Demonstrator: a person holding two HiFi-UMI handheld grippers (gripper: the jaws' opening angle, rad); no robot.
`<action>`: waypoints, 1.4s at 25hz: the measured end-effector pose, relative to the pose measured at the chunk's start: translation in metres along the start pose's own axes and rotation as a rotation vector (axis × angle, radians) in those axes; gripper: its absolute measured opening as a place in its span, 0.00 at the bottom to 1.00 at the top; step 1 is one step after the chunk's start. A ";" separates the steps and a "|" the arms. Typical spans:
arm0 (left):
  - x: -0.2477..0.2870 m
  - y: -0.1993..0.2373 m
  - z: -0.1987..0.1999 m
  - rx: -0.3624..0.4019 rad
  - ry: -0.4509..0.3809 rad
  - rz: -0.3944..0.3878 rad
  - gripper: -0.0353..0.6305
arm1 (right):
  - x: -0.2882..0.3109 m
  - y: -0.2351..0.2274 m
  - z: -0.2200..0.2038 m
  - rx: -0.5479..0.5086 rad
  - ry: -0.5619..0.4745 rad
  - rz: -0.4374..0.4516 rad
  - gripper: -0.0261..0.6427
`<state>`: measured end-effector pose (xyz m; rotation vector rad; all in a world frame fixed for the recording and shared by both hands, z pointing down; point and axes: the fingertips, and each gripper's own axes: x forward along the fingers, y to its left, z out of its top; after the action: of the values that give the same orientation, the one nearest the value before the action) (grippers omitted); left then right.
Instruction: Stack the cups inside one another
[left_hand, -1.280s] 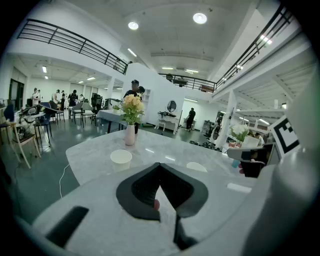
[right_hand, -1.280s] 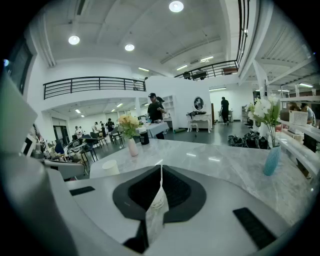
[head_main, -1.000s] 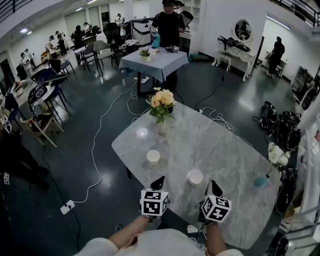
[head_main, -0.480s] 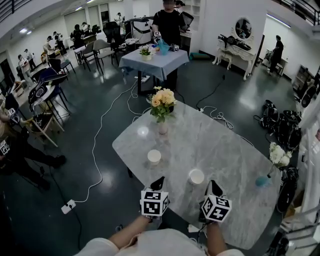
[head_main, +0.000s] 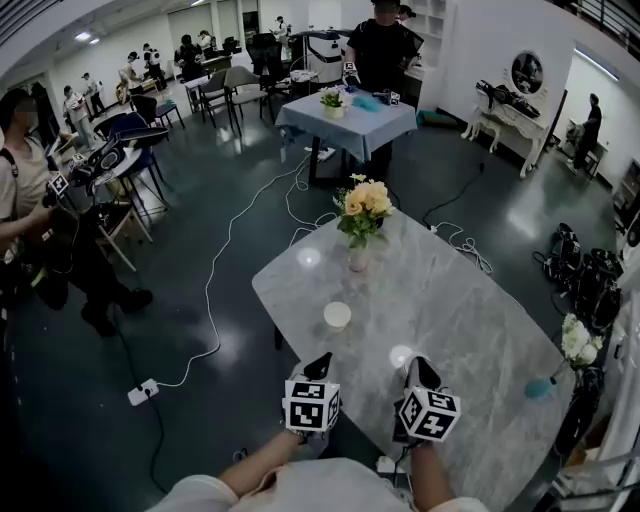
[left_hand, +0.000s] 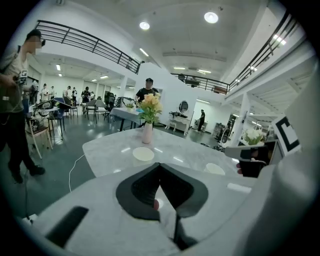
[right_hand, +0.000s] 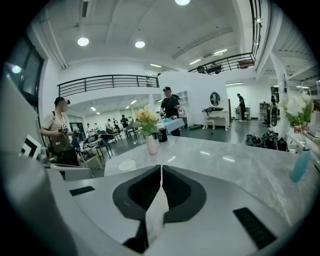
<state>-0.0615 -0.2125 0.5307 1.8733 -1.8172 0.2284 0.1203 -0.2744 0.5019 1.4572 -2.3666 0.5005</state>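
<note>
Head view looks steeply down on a grey marble bench (head_main: 470, 310) that carries two white cups, standing well apart and not nested. The left cup (head_main: 337, 316) sits mouth up toward the near left part of the bench. The right cup (head_main: 401, 356) stands nearer and to the right, just beyond the tip of the right gripper (head_main: 421, 368); whether the two touch I cannot tell. The left gripper (head_main: 319, 362) hangs over the near edge of the bench, short of the left cup and clear of it.

Left gripper view shows its jaws drawn together with nothing between them, and both cups lie on the bench beyond the tips. Right gripper view shows that gripper's jaws likewise pressed together and empty, with one cup off to the far left.

A vase of yellow flowers (head_main: 360, 215) stands at the far end of the bench, beyond the left cup. A blue vase (head_main: 541, 387) with white flowers stands at the bench's right edge.
</note>
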 end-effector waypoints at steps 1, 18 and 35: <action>-0.001 0.006 0.001 -0.007 -0.003 0.012 0.05 | 0.005 0.007 0.001 -0.008 0.003 0.017 0.06; -0.012 0.099 -0.023 -0.140 0.027 0.205 0.05 | 0.088 0.120 -0.021 -0.120 0.130 0.271 0.06; 0.023 0.135 -0.047 -0.219 0.101 0.248 0.05 | 0.147 0.145 -0.059 -0.154 0.266 0.338 0.14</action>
<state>-0.1796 -0.2062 0.6142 1.4630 -1.9179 0.1977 -0.0684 -0.3031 0.6006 0.8682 -2.3781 0.5407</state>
